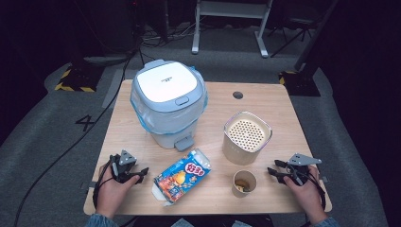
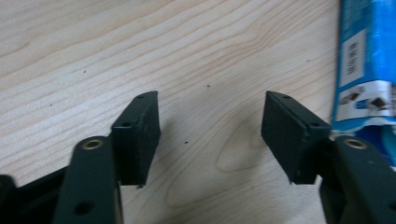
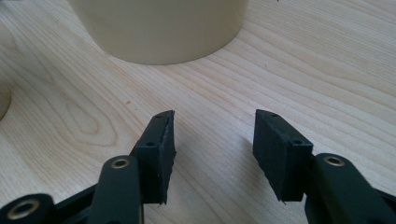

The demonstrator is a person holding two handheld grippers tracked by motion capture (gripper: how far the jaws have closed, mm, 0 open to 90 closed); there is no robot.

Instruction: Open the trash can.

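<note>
The left tongs (image 2: 210, 135) view reveals the snack packet's (image 2: 366, 60) label.

Left side: bare table (image 1: 142, 156) lies ahead of your left gripper (image 1: 140, 174); the snack bag (image 1: 182, 176) blocks just to its right.
Right side: the paper cup (image 1: 244, 182) and the beige canister (image 1: 247, 137) stand near your right gripper (image 1: 273, 168).
Back: the pedal bin (image 1: 168, 101) fills the rear left.
</note>
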